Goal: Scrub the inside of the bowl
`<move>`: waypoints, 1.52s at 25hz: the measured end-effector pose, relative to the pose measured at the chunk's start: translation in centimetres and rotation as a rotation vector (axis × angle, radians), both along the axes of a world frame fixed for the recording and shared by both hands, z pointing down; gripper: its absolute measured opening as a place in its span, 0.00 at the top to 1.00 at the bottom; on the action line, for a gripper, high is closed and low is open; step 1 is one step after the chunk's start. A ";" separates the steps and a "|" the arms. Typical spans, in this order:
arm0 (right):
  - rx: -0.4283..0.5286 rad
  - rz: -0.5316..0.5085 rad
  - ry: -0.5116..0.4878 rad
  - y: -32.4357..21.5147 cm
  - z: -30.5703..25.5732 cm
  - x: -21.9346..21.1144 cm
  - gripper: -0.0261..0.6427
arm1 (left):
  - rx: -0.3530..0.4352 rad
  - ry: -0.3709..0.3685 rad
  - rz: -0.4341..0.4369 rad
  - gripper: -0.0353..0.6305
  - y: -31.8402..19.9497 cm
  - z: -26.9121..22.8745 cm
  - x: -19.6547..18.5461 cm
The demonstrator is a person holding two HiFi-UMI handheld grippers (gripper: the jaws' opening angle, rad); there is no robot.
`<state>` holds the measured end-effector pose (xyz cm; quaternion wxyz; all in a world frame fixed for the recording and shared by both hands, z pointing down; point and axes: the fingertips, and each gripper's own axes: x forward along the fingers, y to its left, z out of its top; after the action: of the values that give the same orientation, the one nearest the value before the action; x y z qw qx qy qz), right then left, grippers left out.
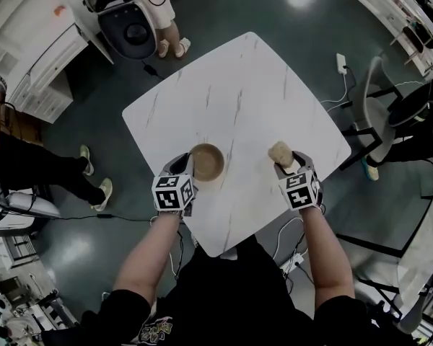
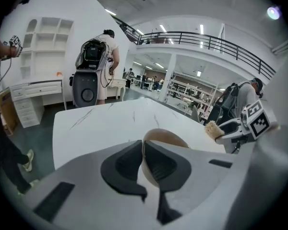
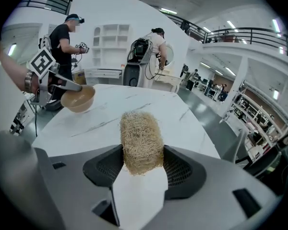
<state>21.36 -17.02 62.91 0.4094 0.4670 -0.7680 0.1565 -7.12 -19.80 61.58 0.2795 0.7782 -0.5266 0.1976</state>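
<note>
A tan wooden bowl (image 1: 207, 161) sits over the white marble table (image 1: 260, 92), near its front-left edge. My left gripper (image 1: 188, 166) is shut on the bowl's near rim; in the left gripper view the rim (image 2: 153, 138) stands pinched between the two dark pads. My right gripper (image 1: 283, 163) is shut on a straw-coloured loofah scrubber (image 1: 280, 151), which sticks out beyond its jaws (image 3: 141, 140). The scrubber is to the right of the bowl, apart from it. From the right gripper view the bowl (image 3: 78, 98) shows at the left, held by the left gripper.
The table's front corner lies just before my body. A chair (image 1: 379, 121) and cables stand at the right. People stand around: one by a grey machine (image 1: 133, 24) at the far side, another at the left. White shelving (image 1: 29, 42) is at the far left.
</note>
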 end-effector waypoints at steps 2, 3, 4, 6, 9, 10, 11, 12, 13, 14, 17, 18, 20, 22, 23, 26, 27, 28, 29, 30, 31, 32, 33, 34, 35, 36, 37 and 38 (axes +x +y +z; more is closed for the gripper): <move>-0.018 -0.008 0.003 -1.3 1.0 0.7 0.56 | -0.017 -0.010 -0.012 0.91 -0.7 1.0 0.4; -0.025 -0.012 0.005 -2.0 1.5 1.1 0.56 | -0.024 -0.015 -0.019 0.91 -1.1 1.4 0.5; -0.032 -0.015 0.007 -2.7 2.0 1.5 0.56 | -0.030 -0.019 -0.025 0.91 -1.4 1.9 0.7; -0.045 -0.021 0.013 -4.2 2.9 2.3 0.56 | -0.039 -0.028 -0.040 0.91 -2.2 2.6 1.1; -0.064 -0.034 0.018 -6.0 4.0 3.0 0.56 | -0.051 -0.038 -0.060 0.91 -3.3 3.5 1.3; -0.068 -0.041 0.019 -6.5 4.3 3.0 0.56 | -0.055 -0.040 -0.065 0.91 -3.6 3.8 1.3; -0.070 -0.049 0.022 -6.9 4.5 2.9 0.56 | -0.058 -0.043 -0.070 0.91 -3.9 4.0 1.3; -0.072 -0.056 0.025 -7.4 4.7 2.8 0.56 | -0.060 -0.045 -0.074 0.91 -4.2 4.2 1.3; -0.072 -0.062 0.030 -7.8 4.9 2.8 0.56 | -0.062 -0.047 -0.079 0.91 -4.4 4.4 1.3; -0.074 -0.067 0.035 -8.1 5.0 2.9 0.56 | -0.064 -0.049 -0.085 0.92 -4.6 4.6 1.3; -0.086 -0.077 0.046 -8.7 5.6 3.1 0.56 | -0.074 -0.050 -0.104 0.91 -5.1 5.2 1.2; -0.092 -0.082 0.047 -8.8 5.8 3.1 0.56 | -0.077 -0.048 -0.111 0.91 -5.2 5.4 1.1; -0.103 -0.092 0.048 -8.9 6.2 3.2 0.56 | -0.080 -0.050 -0.119 0.91 -5.4 5.6 1.1; -0.111 -0.097 0.048 -9.0 6.4 3.3 0.56 | -0.083 -0.058 -0.121 0.91 -5.6 5.8 1.2; -0.113 -0.098 0.047 -9.1 6.5 3.3 0.56 | -0.085 -0.062 -0.122 0.91 -5.7 5.9 1.2; -0.115 -0.107 0.054 -9.2 6.6 3.4 0.56 | -0.094 -0.071 -0.120 0.91 -5.9 6.2 1.4; -0.116 -0.113 0.057 -9.2 6.6 3.3 0.56 | -0.097 -0.075 -0.119 0.91 -6.0 6.3 1.4; -0.116 -0.120 0.061 -9.2 6.7 3.2 0.56 | -0.101 -0.079 -0.118 0.91 -6.0 6.5 1.4; -0.117 -0.125 0.063 -9.3 6.7 3.1 0.56 | -0.105 -0.083 -0.116 0.91 -6.1 6.6 1.5; -0.117 -0.129 0.061 -9.3 6.6 3.1 0.56 | -0.107 -0.087 -0.113 0.91 -6.2 6.6 1.5; -0.117 -0.130 0.057 -9.3 6.6 3.0 0.56 | -0.105 -0.092 -0.108 0.90 -6.3 6.6 1.5; -0.118 -0.129 0.050 -9.3 6.6 3.0 0.56 | -0.101 -0.097 -0.103 0.88 -6.3 6.6 1.5; -0.117 -0.127 0.042 -9.3 6.6 2.9 0.56 | -0.095 -0.098 -0.098 0.83 -6.3 6.5 1.5; -0.115 -0.125 0.035 -9.2 6.5 2.9 0.56 | -0.087 -0.095 -0.095 0.77 -6.3 6.4 1.5; -0.111 -0.125 0.027 -9.1 6.3 2.9 0.55 | -0.078 -0.091 -0.093 0.76 -6.2 6.1 1.4; -0.105 -0.125 0.020 -9.0 6.0 2.8 0.55 | -0.068 -0.087 -0.094 0.76 -6.1 5.8 1.3; -0.095 -0.125 0.013 -8.9 5.6 2.8 0.55 | -0.056 -0.084 -0.097 0.76 -5.9 5.4 1.1; -0.082 -0.123 0.009 -8.8 5.2 2.8 0.55 | -0.045 -0.082 -0.103 0.76 -5.8 5.0 0.8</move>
<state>24.19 -25.82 68.08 0.4404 0.4025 -0.7864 0.1602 -6.32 -25.59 66.57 0.2850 0.7349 -0.5723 0.2264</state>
